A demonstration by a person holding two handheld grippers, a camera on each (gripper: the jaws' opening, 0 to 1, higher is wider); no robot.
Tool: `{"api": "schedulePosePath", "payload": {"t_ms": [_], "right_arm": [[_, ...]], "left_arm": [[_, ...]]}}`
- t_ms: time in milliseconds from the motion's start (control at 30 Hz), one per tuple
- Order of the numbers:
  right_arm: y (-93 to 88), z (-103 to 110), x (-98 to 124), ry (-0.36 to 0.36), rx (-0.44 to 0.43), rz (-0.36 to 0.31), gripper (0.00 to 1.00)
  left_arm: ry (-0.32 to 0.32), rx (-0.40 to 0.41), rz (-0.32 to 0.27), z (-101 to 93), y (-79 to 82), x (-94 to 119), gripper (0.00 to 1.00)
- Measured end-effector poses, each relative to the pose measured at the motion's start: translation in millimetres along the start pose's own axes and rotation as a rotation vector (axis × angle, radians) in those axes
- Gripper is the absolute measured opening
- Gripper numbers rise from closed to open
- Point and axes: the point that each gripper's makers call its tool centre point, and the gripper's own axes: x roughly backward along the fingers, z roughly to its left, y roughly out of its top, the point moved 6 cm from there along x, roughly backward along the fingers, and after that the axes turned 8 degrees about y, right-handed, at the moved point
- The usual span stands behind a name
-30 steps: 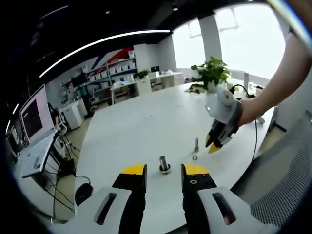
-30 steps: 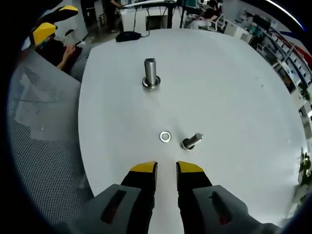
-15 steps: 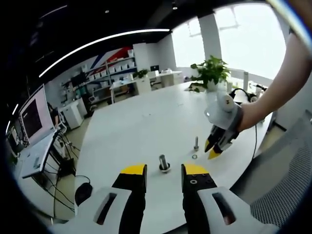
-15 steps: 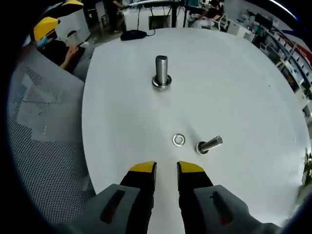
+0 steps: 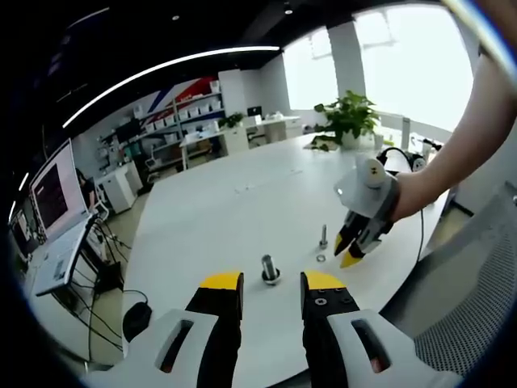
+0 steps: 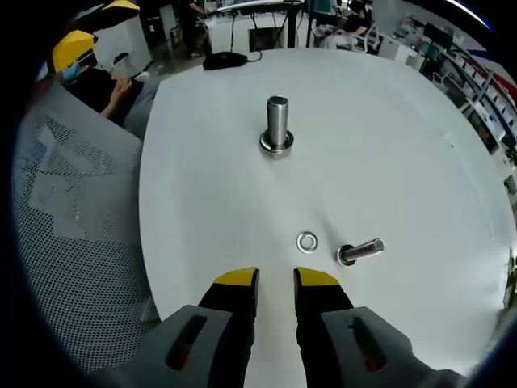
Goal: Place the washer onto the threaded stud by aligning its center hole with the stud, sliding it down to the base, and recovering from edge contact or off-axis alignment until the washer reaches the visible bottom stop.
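Observation:
A thick threaded stud (image 6: 276,125) stands upright on its flat base on the white table (image 6: 210,202); in the left gripper view the stud (image 5: 269,269) is just beyond my left gripper (image 5: 272,283), which is open and holds nothing. The small steel washer (image 6: 307,241) lies flat, a little ahead and right of my right gripper (image 6: 275,281), also open with nothing in it. In the left gripper view the washer (image 5: 321,258) rests beside the right gripper (image 5: 347,251), whose yellow tips hover just right of it.
A thinner bolt (image 6: 359,251) lies tipped next to the washer; the left gripper view shows the bolt (image 5: 324,236) just behind it. A mesh chair back (image 6: 65,210) borders the table's near edge. The left gripper (image 6: 81,44) shows at far upper left. A potted plant (image 5: 347,121) stands on the far side of the table.
The right gripper has sunk and drifted a little closer to the washer. In its view the stud, washer and bolt shifted right and lower as the camera moved. The left gripper stays put.

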Motion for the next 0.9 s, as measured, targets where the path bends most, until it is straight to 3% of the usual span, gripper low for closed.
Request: {"api": "schedulePosePath", "payload": {"t_ms": [533, 900], "right_arm": [[14.4, 4.5, 3.3, 0.005, 0.049, -0.059, 0.21], [15.8, -5.4, -5.4, -0.009, 0.05, -0.058, 0.22]], "left_arm": [[0.007, -0.001, 0.004, 1.0, -0.8, 0.1, 0.26], [0.009, -0.001, 0.017, 1.4, -2.8, -0.7, 0.26]]}}
